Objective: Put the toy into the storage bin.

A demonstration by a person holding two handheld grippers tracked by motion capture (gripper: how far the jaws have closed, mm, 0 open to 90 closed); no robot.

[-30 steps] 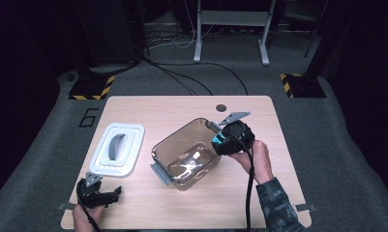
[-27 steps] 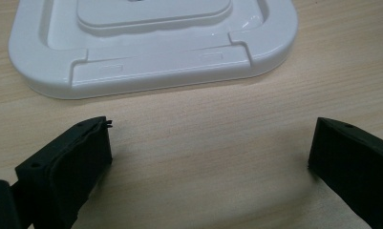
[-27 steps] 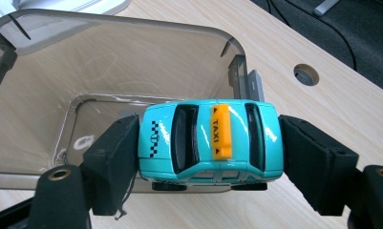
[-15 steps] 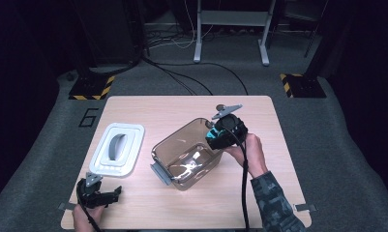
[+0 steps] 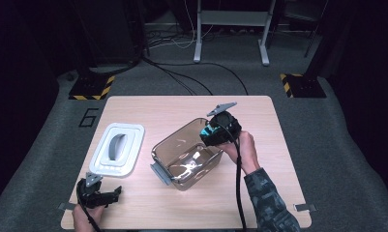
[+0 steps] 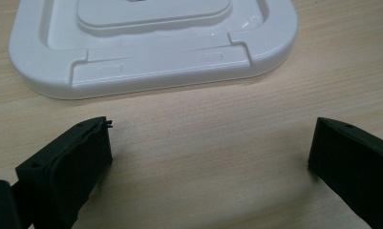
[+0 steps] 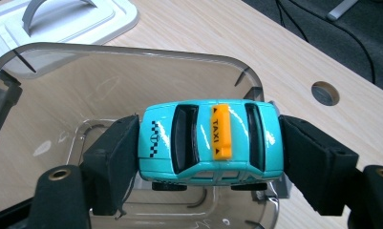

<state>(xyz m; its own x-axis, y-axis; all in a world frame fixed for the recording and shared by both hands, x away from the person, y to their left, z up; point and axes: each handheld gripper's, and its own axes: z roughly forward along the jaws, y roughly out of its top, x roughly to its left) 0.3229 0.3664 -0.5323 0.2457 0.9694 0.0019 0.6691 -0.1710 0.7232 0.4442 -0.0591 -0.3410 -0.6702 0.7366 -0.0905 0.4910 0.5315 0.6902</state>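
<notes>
My right claw point(image 7: 210, 143) grips the teal taxi point(image 7: 210, 138) end to end above the clear bin point(image 5: 184, 154); I'd lower it centred before releasing. Left claw point(image 6: 210, 157) gapes empty, white lid point(image 6: 153, 43) at twelve o'clock

High view: table point(image 5: 278, 145) lit from above, floor and surroundings dim to black, slightly soft. Glare spot inside clear bin point(image 5: 184, 157). Gripper views bright, fairly sharp; soft shadows under lid point(image 6: 151, 52) edge and jaws; highlights on taxi point(image 7: 210, 140) roof; near jaws blurred.
</notes>
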